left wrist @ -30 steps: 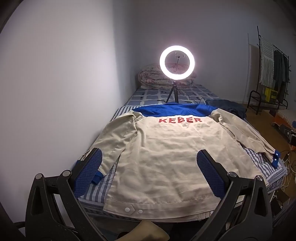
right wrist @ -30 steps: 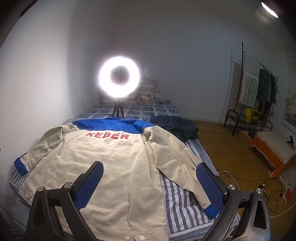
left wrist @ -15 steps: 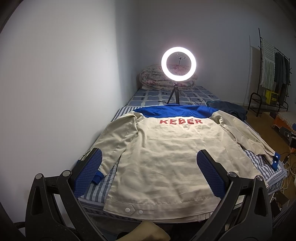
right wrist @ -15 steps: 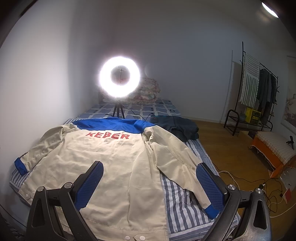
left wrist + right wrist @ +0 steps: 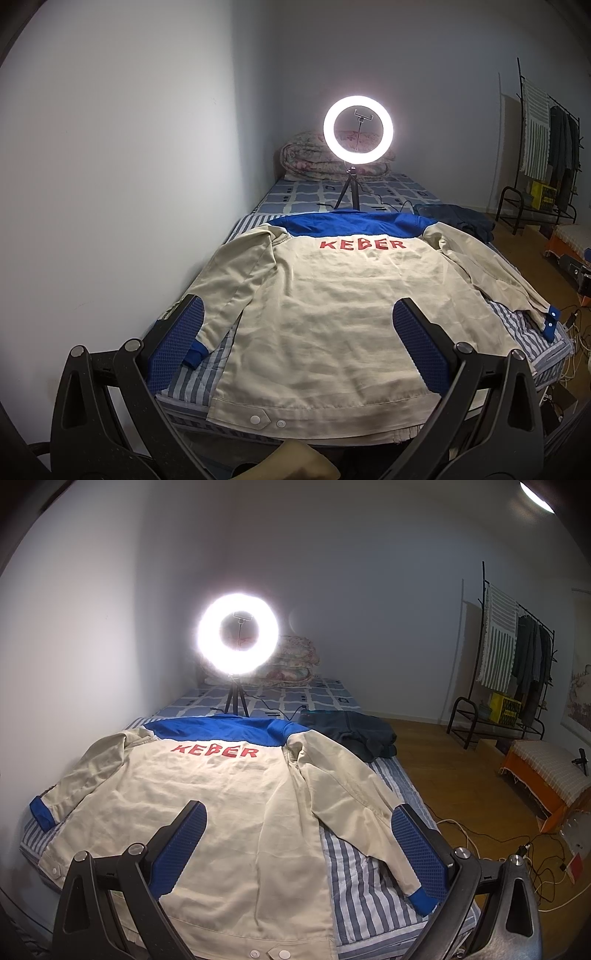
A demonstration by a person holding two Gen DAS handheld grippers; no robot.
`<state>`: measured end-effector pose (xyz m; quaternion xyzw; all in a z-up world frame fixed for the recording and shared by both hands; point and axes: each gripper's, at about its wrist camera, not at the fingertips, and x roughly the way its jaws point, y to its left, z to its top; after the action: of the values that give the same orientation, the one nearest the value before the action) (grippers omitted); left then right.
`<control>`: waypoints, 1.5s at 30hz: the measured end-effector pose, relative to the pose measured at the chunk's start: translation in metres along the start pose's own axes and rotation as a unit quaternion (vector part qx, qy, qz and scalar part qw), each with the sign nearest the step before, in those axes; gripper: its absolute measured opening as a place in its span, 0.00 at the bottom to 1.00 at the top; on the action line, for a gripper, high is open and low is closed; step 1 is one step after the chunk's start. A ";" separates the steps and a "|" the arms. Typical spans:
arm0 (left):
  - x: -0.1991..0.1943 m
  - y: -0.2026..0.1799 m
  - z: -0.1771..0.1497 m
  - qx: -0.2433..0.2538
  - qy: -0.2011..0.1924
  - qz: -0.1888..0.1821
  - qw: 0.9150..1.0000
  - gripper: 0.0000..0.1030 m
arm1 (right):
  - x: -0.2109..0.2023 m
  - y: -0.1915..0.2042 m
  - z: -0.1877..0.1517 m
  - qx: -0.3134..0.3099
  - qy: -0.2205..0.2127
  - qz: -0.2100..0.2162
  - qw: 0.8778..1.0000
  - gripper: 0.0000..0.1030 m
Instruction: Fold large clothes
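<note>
A beige jacket [image 5: 332, 314] with a blue yoke and red "KEBER" lettering lies back-up and spread flat on the striped bed, hem nearest me; it also shows in the right wrist view [image 5: 221, 812]. Both sleeves lie out to the sides, with blue cuffs [image 5: 550, 325] [image 5: 40, 812]. My left gripper [image 5: 297, 349] is open and empty, held above the hem. My right gripper [image 5: 295, 849] is open and empty, above the jacket's right half and right sleeve [image 5: 354, 812].
A lit ring light on a tripod [image 5: 357, 129] stands on the bed behind the collar, with a folded quilt [image 5: 306, 158] beyond it. A dark folded garment [image 5: 351, 734] lies at the bed's right. A wall runs along the left; clothes rack [image 5: 517, 657], cables [image 5: 517, 853] and an orange stool [image 5: 546, 771] stand on the floor to the right.
The left wrist view has tilted down very slightly, with the scene sitting a little higher in frame. The jacket and the right gripper have not moved.
</note>
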<state>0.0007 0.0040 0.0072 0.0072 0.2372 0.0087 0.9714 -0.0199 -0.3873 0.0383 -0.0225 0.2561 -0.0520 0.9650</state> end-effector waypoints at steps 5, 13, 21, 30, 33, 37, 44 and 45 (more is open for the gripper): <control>0.000 0.001 -0.001 0.000 -0.001 -0.001 1.000 1.00 | 0.000 -0.001 0.000 0.000 0.000 0.000 1.000 0.98; 0.000 0.001 -0.002 -0.001 -0.002 -0.001 1.000 1.00 | 0.000 -0.001 0.000 0.001 0.000 0.001 1.000 0.98; 0.000 0.002 -0.003 -0.001 -0.002 -0.001 1.000 1.00 | 0.000 -0.001 0.000 0.001 0.000 0.001 1.000 0.98; 0.000 0.002 -0.003 -0.001 -0.003 -0.001 1.000 1.00 | 0.000 -0.001 0.000 0.002 0.000 0.001 1.000 0.98; 0.000 0.002 -0.003 -0.001 -0.003 -0.001 1.000 1.00 | -0.001 0.002 0.001 0.002 -0.001 0.003 1.000 0.98; 0.000 0.002 -0.004 -0.001 -0.002 -0.001 1.000 1.00 | -0.002 0.007 0.004 0.000 -0.001 0.006 1.000 0.98; 0.000 0.002 -0.004 -0.001 -0.002 -0.001 1.000 1.00 | 0.001 0.010 0.005 -0.001 -0.001 0.010 1.000 0.98; 0.000 0.002 -0.004 -0.001 -0.002 -0.001 1.000 1.00 | 0.001 0.010 0.005 -0.001 -0.001 0.010 1.000 0.98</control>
<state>-0.0015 0.0063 0.0041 0.0064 0.2350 0.0080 0.9719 -0.0158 -0.3773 0.0411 -0.0207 0.2553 -0.0423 0.9657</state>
